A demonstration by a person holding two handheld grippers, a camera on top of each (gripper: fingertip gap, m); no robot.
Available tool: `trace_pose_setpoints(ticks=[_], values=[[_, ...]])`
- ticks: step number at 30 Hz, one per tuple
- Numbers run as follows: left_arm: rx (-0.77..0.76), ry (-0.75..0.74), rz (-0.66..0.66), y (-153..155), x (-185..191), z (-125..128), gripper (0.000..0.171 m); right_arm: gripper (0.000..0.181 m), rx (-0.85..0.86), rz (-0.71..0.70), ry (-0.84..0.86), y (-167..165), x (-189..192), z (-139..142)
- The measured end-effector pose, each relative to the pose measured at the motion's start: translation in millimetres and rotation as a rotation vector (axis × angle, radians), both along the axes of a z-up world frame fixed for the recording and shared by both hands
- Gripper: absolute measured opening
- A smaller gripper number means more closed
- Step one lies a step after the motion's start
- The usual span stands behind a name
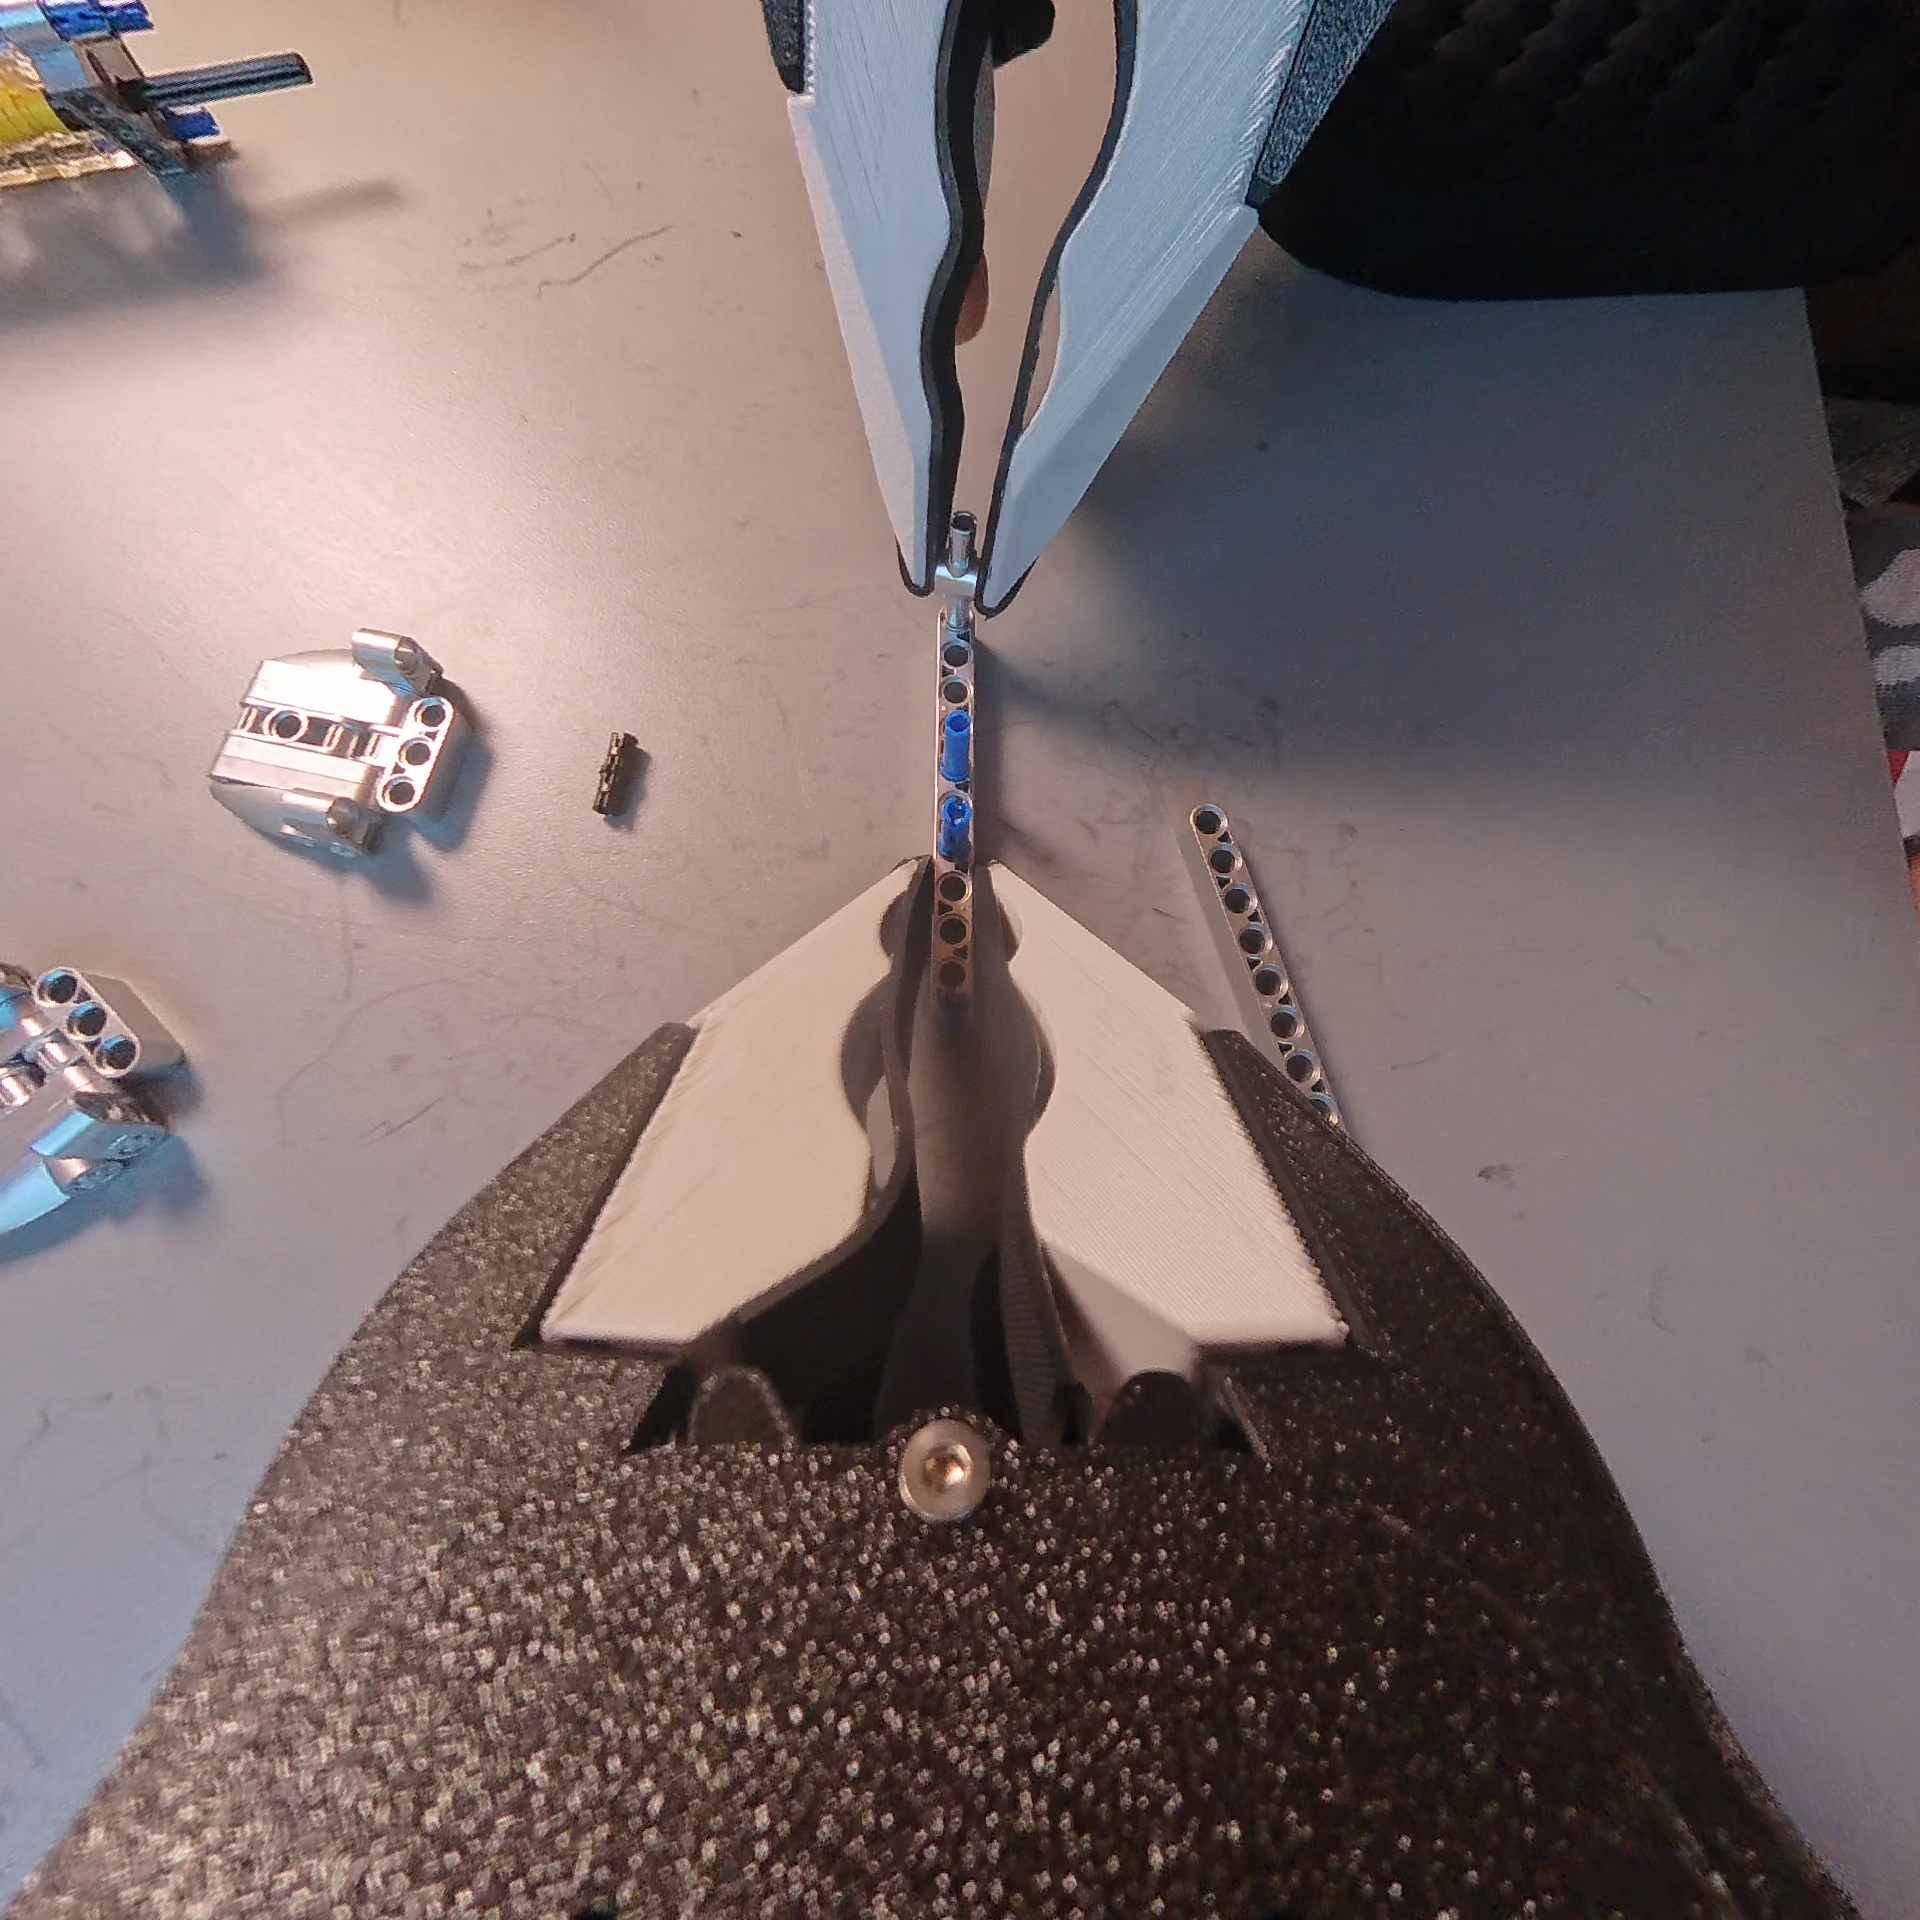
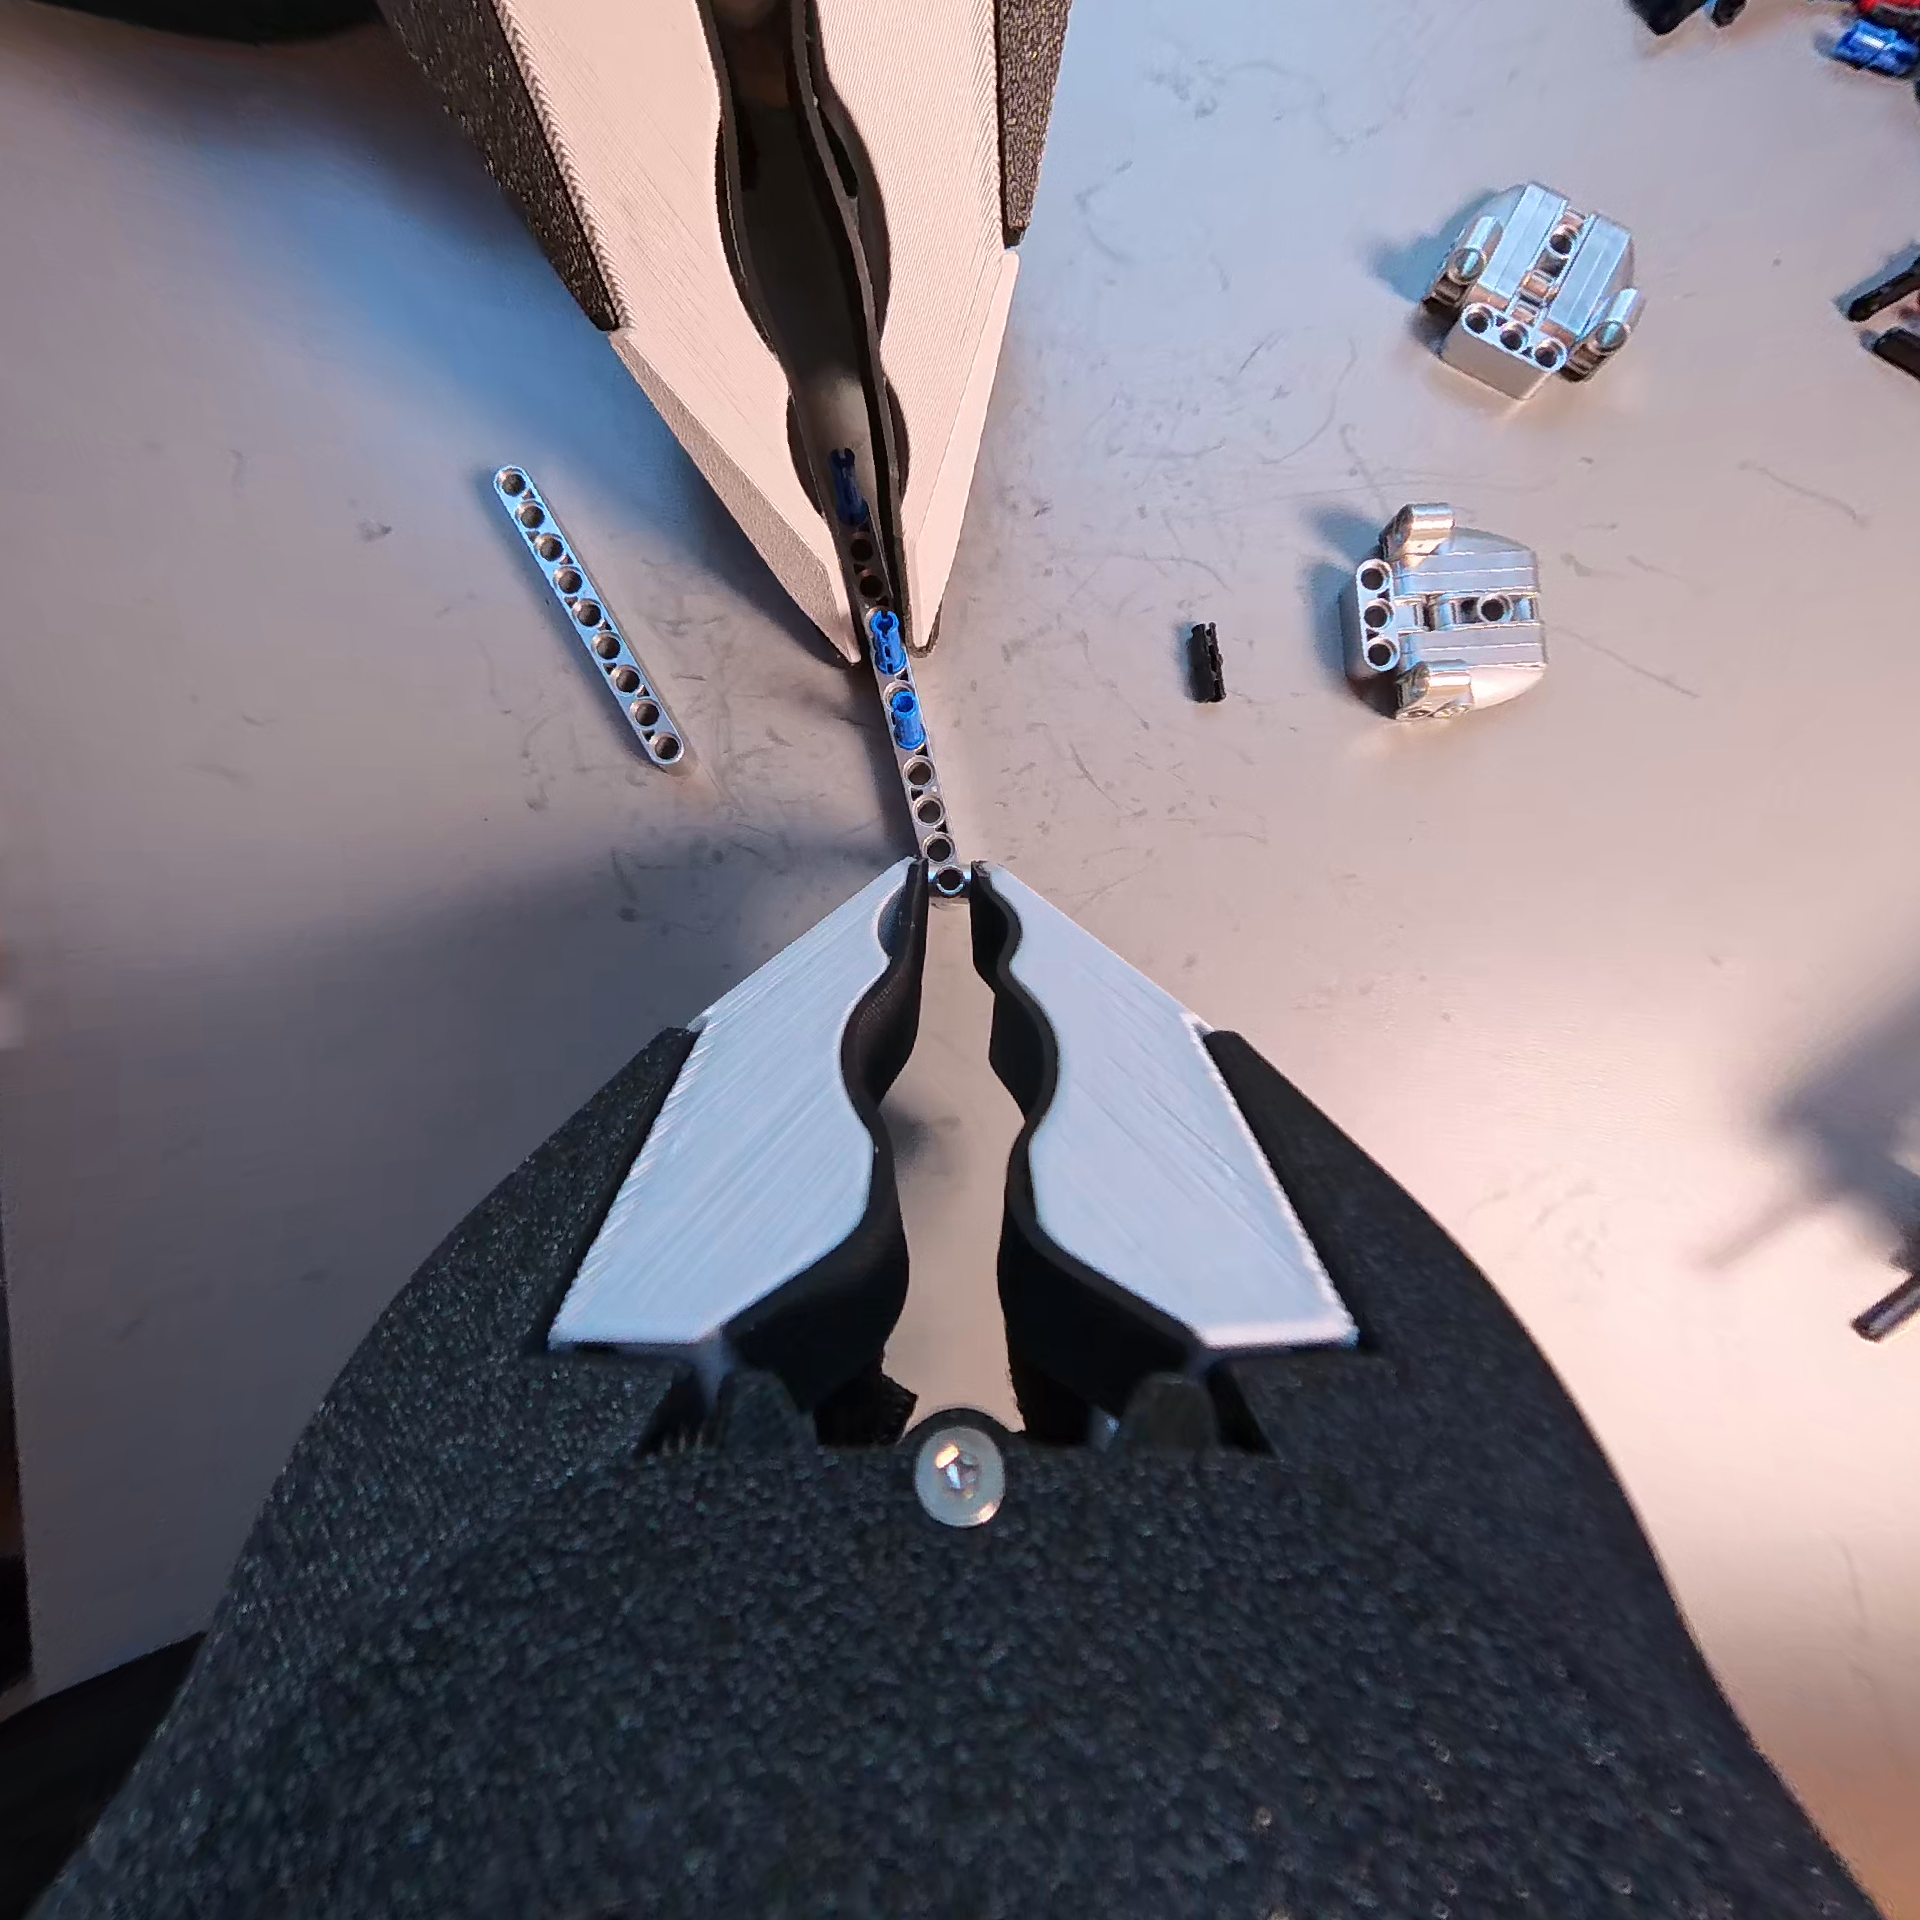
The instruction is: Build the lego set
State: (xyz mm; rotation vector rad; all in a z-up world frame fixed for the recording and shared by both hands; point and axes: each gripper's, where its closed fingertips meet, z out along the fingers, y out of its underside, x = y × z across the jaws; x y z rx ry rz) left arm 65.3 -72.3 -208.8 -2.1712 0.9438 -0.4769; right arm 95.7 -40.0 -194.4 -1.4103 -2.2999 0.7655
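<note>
1. Beam (image 1: 954, 748), a slim silver strip of holes, hangs above the desk (image 1: 1455, 644) between both grippers; two blue pins (image 1: 954, 732) sit in its middle holes.
2. Left gripper (image 1: 956, 868) is clamped narrow on the beam's near end, which runs back between its fingers (image 1: 810, 1091).
3. Right gripper (image 2: 948, 868) is nearly closed, its tips pinching a small grey connector (image 1: 962, 561) at the beam's other end; in its own view that end sits right between the tips.
4. The grippers face each other, tips well apart, the beam spanning the gap.
5. A second beam (image 1: 1257, 956) lies flat on the desk just right of the left gripper, touching neither gripper.
6. Left of the left gripper lie two silver blocks: one (image 1: 338, 743) farther out, another (image 1: 73, 1081) nearer at the frame edge.
7. A small black pin (image 1: 620, 771) rests between the farther block and the held beam.
8. Far left ahead sits a blue, black and yellow build (image 1: 114, 94), partly cut off.
</note>
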Motion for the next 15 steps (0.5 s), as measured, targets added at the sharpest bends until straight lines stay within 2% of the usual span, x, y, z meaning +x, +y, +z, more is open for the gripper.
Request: trace_pose_setpoints(ticks=[6,15], values=[[-0.004,-0.004,0.003,0.1,-0.1,0.1,0.005,0.006,0.046,0.002,0.031,2.7,-0.1,-0.9],[-0.006,-0.001,0.007,-0.1,-0.4,0.3,0.005,0.005,0.169,0.078,-0.034,6.2,4.1,-5.0]])
